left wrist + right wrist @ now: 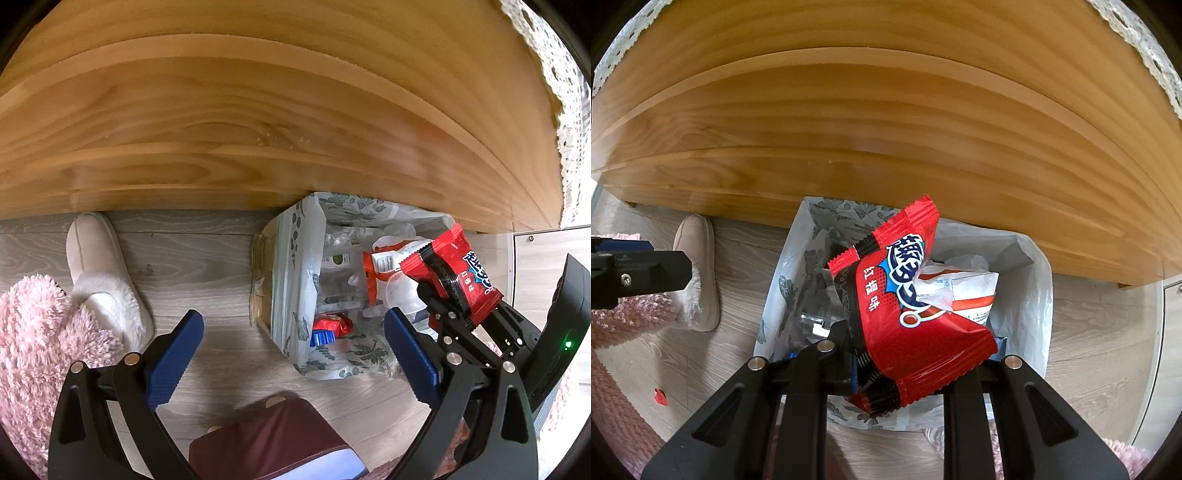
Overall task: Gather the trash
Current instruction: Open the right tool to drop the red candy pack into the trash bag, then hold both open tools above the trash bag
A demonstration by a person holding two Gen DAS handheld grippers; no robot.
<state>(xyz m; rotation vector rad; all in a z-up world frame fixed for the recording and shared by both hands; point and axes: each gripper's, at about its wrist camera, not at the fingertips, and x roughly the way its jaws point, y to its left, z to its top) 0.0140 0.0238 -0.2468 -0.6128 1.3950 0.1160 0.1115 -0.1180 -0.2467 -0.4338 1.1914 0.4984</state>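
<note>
My right claw (916,354) pinches the red packet (905,295) tight above the lined bin (1027,295); my left claw (291,336) gapes wide, empty, left of it.

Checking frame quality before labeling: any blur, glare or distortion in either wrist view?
Left wrist: strong fisheye bowing of the table edge, dark vignette corners, soft smear on the wood at upper right; bin sharp. Right wrist: same bowing, the wrapper sharp with glare streaks on its film, filling the centre and hiding most of the right gripper. Even daylight, no hard shadows.
</note>
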